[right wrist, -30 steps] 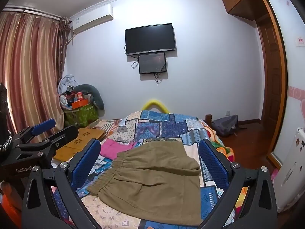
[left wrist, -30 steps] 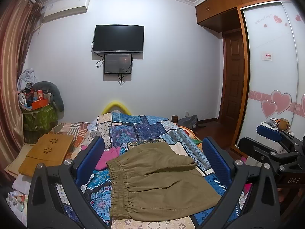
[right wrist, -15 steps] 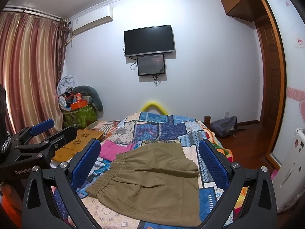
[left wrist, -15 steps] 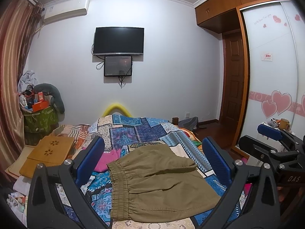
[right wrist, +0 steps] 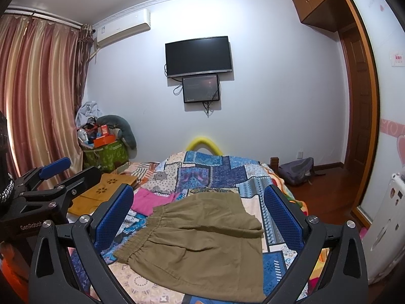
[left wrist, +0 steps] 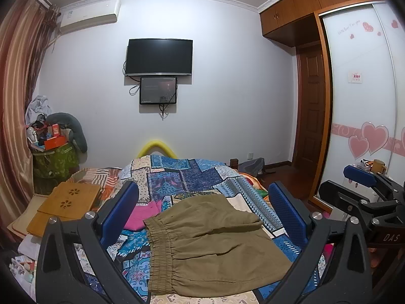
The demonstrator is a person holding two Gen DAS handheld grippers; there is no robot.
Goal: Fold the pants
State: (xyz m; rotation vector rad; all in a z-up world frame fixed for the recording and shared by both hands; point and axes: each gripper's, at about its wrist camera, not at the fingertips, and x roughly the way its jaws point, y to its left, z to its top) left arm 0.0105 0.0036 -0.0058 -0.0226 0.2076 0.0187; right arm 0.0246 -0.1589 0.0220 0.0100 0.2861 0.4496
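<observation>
Olive-brown pants (left wrist: 210,243) lie on the patchwork quilt (left wrist: 187,174) of the bed, elastic waistband to the left, one half laid over the other. They also show in the right wrist view (right wrist: 200,240). My left gripper (left wrist: 202,202) is open and empty, held above the near end of the pants. My right gripper (right wrist: 198,200) is open and empty, also above the pants. Each gripper shows at the edge of the other's view: the right one (left wrist: 364,192) and the left one (right wrist: 50,177).
A pink garment (left wrist: 143,215) lies on the quilt left of the pants. A wooden lap tray (left wrist: 65,202) sits at the bed's left. A cluttered green bag (left wrist: 54,159) stands by the curtain. A wardrobe (left wrist: 362,126) and door are on the right.
Both grippers have tilted or risen slightly, so the pants sit a little lower in both views. The pants have not moved and both grippers stay open.
</observation>
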